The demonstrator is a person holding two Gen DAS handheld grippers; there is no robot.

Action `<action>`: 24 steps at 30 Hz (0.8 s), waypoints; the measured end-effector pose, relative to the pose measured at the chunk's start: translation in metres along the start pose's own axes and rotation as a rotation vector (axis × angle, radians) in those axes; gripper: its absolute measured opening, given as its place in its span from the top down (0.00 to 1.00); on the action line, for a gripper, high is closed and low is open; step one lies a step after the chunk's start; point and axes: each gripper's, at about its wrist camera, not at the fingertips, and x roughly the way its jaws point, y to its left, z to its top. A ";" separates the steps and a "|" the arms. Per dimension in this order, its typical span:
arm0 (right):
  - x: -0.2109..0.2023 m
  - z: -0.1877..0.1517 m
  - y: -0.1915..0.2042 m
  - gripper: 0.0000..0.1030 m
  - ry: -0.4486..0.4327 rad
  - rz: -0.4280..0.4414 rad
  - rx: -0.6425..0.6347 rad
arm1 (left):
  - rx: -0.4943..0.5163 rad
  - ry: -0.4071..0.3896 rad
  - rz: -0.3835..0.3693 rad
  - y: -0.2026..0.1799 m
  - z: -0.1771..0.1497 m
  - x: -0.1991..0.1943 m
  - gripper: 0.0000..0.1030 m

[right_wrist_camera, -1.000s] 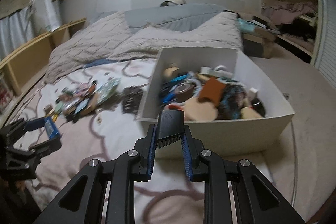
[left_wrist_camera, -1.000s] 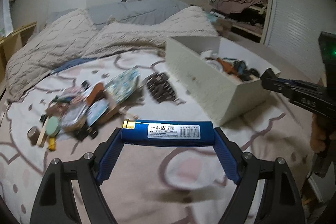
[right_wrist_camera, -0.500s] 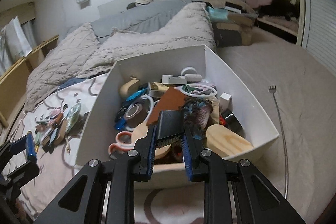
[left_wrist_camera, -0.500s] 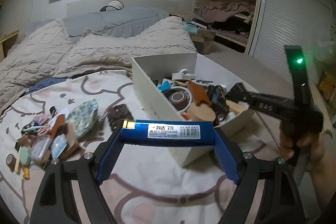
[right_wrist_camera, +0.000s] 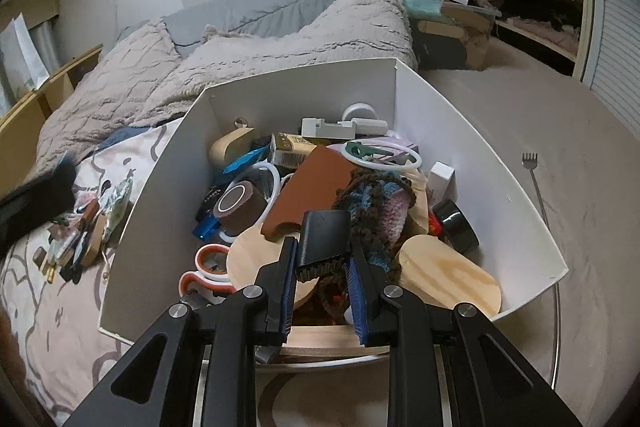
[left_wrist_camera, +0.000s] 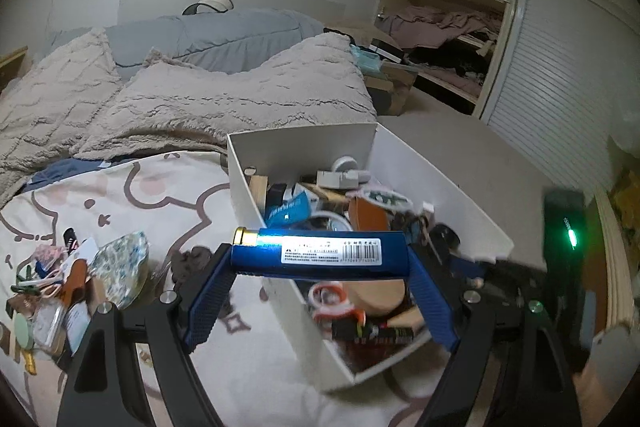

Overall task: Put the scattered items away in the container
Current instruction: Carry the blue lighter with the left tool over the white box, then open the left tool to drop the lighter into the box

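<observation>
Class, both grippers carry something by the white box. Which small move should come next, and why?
Probably open the right gripper: its black comb already hangs over the white box, while the left gripper holds its blue tube at the box's near wall.

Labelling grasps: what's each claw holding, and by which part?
Left claw: blue tube, gripped lengthwise by its two ends. Right claw: small black comb-like piece, pinched by its sides.
</observation>
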 end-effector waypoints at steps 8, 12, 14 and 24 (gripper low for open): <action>0.004 -0.007 0.010 0.76 -0.022 -0.063 -0.103 | -0.020 0.004 0.003 -0.006 0.027 0.026 0.18; 0.005 -0.008 0.010 0.67 -0.033 -0.047 -0.105 | -0.031 0.013 0.004 -0.008 0.036 0.039 0.18; 0.005 -0.009 0.014 0.60 -0.038 -0.044 -0.109 | -0.031 0.022 0.011 -0.010 0.039 0.047 0.18; 0.004 -0.013 0.017 0.55 -0.079 -0.038 -0.115 | -0.022 0.082 0.042 -0.017 0.043 0.087 0.18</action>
